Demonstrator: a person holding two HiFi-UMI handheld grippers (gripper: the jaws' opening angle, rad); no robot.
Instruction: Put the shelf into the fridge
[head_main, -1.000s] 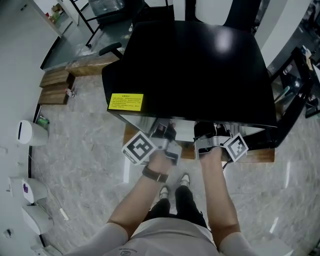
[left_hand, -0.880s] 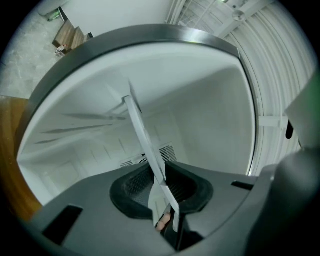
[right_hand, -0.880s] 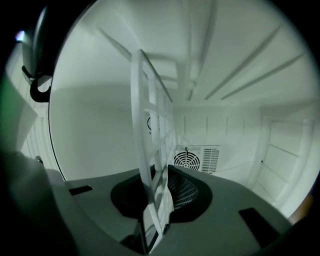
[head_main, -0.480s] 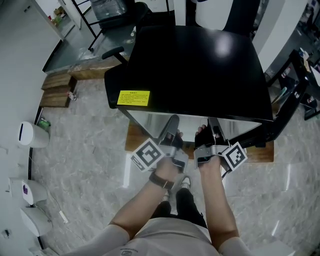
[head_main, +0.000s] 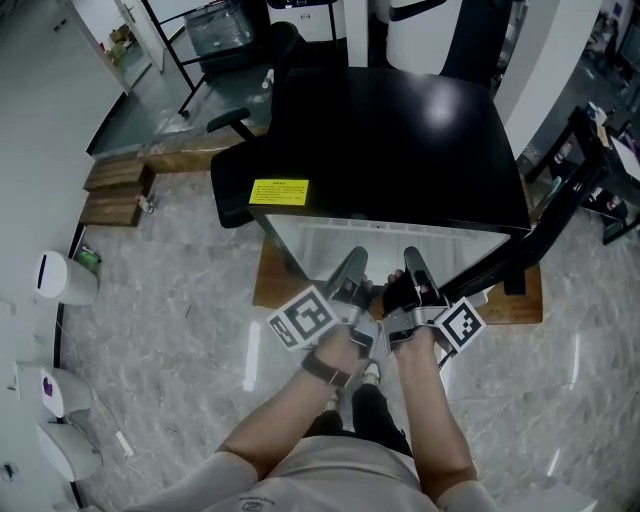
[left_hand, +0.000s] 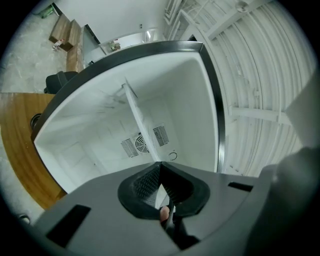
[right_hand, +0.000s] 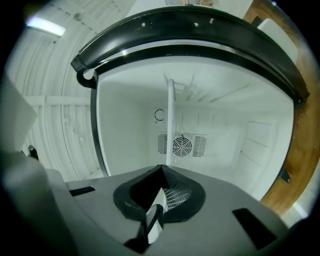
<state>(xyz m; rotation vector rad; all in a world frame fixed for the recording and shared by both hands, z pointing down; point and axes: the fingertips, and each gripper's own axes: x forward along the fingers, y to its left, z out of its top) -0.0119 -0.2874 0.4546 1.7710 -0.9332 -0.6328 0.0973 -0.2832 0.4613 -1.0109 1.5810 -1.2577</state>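
Observation:
The black fridge (head_main: 390, 130) stands open in front of me, its white inside (head_main: 330, 240) showing below the top. The shelf (left_hand: 142, 125) is a thin clear plate, seen edge-on as it runs from my jaws into the fridge; the right gripper view also shows the shelf (right_hand: 170, 120) edge-on. My left gripper (left_hand: 159, 166) is shut on the shelf's near edge. My right gripper (right_hand: 161, 169) is shut on that same edge beside it. In the head view the left gripper (head_main: 353, 258) and right gripper (head_main: 411, 256) point side by side into the opening; the shelf is hard to make out there.
The fridge door (head_main: 500, 262) swings out to the right, its ribbed inner side (left_hand: 260, 75) close to my left gripper. A fan vent (right_hand: 182, 145) sits on the back wall. The fridge stands on a wooden board (head_main: 266, 282). An office chair (head_main: 238, 108) and wooden steps (head_main: 115, 186) lie to the left.
Both grippers have drawn back out from under the fridge top toward me. Their jaws and more of the white inside now show in the head view.

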